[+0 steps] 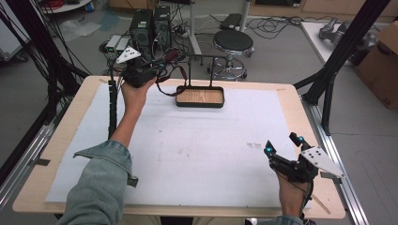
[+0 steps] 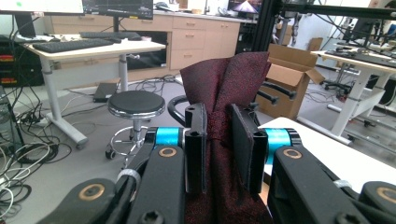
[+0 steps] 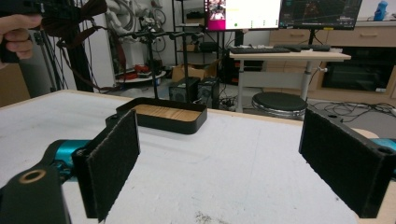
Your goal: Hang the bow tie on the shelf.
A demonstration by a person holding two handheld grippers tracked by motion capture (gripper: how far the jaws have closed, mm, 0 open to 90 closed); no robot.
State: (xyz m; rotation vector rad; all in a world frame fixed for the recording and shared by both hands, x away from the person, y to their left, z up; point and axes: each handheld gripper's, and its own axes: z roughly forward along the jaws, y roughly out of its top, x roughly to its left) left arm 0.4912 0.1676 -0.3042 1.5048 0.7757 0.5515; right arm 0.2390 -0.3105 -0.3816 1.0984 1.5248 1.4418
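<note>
A dark red necktie (image 2: 226, 84) stands up between the black jaws of my left gripper (image 2: 218, 114), which is shut on it. In the high view that gripper (image 1: 157, 65) is held in the air over the table's far left, and the tie (image 1: 179, 75) trails from it in loops toward a black stand. The stand has a black-rimmed tray with a wooden floor (image 1: 199, 104) and a thin post carrying a top bar (image 1: 206, 56). My right gripper (image 1: 282, 143) rests near the front right of the table, open with nothing between its pads (image 3: 114, 158). The tray (image 3: 163, 122) lies ahead of it.
A white mat (image 1: 187, 154) covers the wooden tabletop. Behind the table stand a round black stool (image 1: 233, 43) and computer towers (image 1: 150, 28) among cables. A slanted black frame strut (image 1: 347, 47) and a cardboard box (image 1: 382, 65) are at the right.
</note>
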